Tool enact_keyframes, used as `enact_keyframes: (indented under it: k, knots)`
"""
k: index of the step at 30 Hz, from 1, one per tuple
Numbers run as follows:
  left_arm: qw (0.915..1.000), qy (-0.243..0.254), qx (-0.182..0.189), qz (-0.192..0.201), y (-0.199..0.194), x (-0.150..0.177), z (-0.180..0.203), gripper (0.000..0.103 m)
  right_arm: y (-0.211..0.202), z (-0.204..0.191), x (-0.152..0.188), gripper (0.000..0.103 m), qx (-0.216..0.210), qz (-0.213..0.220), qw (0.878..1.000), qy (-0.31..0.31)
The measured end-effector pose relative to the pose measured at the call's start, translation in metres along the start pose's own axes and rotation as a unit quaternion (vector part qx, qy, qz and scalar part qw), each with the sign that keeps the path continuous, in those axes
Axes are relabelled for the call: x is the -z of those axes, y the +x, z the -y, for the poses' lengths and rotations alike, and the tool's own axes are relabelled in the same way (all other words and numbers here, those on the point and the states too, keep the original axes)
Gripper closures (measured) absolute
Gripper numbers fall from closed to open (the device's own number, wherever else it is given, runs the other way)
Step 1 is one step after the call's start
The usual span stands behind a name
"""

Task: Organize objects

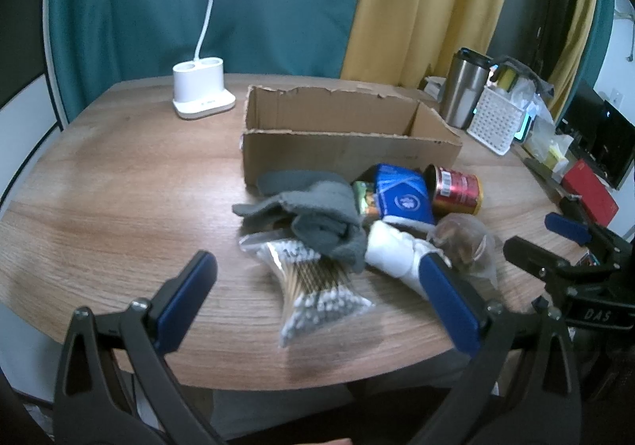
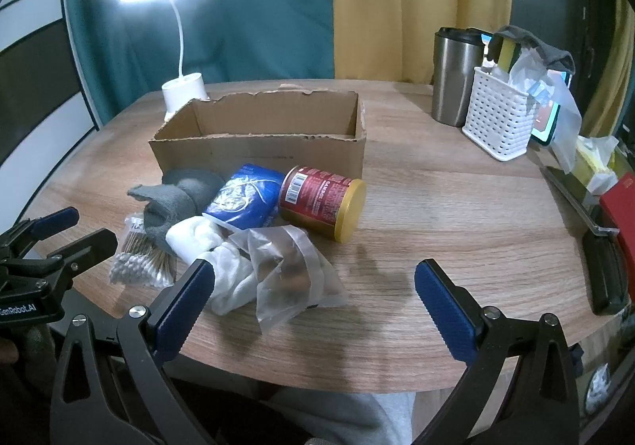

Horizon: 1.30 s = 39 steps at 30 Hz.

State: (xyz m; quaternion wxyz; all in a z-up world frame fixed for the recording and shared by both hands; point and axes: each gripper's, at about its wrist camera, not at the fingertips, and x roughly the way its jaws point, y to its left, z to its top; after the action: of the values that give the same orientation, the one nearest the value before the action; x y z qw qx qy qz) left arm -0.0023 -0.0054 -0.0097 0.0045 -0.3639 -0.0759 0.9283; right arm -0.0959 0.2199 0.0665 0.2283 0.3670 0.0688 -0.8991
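Note:
An open, empty cardboard box (image 1: 349, 135) (image 2: 262, 143) stands mid-table. In front of it lies a pile: a grey cloth (image 1: 317, 215) (image 2: 178, 195), a blue packet (image 1: 403, 199) (image 2: 246, 199), a red can with a gold lid on its side (image 1: 456, 189) (image 2: 321, 203), a bag of cotton swabs (image 1: 313, 286) (image 2: 143, 262), a white cloth (image 1: 397, 250) (image 2: 222, 262) and a clear plastic bag (image 1: 464, 238) (image 2: 293, 270). My left gripper (image 1: 317, 286) is open and empty above the swabs. My right gripper (image 2: 313, 294) is open and empty over the clear bag.
A white lamp base (image 1: 202, 96) (image 2: 184, 90) stands behind the box. A steel tumbler (image 1: 464, 88) (image 2: 456, 76) and a white perforated basket (image 1: 496, 119) (image 2: 502, 119) stand at the back right. A red box (image 1: 591, 193) and clutter line the right edge.

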Motion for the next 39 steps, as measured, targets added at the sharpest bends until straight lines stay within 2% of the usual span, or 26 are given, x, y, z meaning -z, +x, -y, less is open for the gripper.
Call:
enact_keyframes:
  k: [31, 34, 36, 39]
  knots:
    - [0.9977, 0.003, -0.027, -0.062, 0.058, 0.009, -0.004, 0.001, 0.048, 0.012, -0.003, 0.001, -0.034, -0.037, 0.999, 0.010]
    - [0.9973, 0.007, -0.029, -0.067, 0.062, 0.010, -0.003, 0.004, 0.052, 0.014, -0.003, 0.001, -0.038, -0.040, 0.998, 0.012]
    - [0.9968, 0.010, -0.029, -0.073, 0.064, 0.011, -0.002, 0.016, 0.055, 0.014, -0.002, 0.001, -0.043, -0.044, 0.998, 0.013]
    - [0.9966, 0.009, -0.021, -0.079, 0.066, 0.013, -0.002, 0.024, 0.061, 0.014, 0.000, 0.011, -0.059, -0.056, 0.997, 0.017]
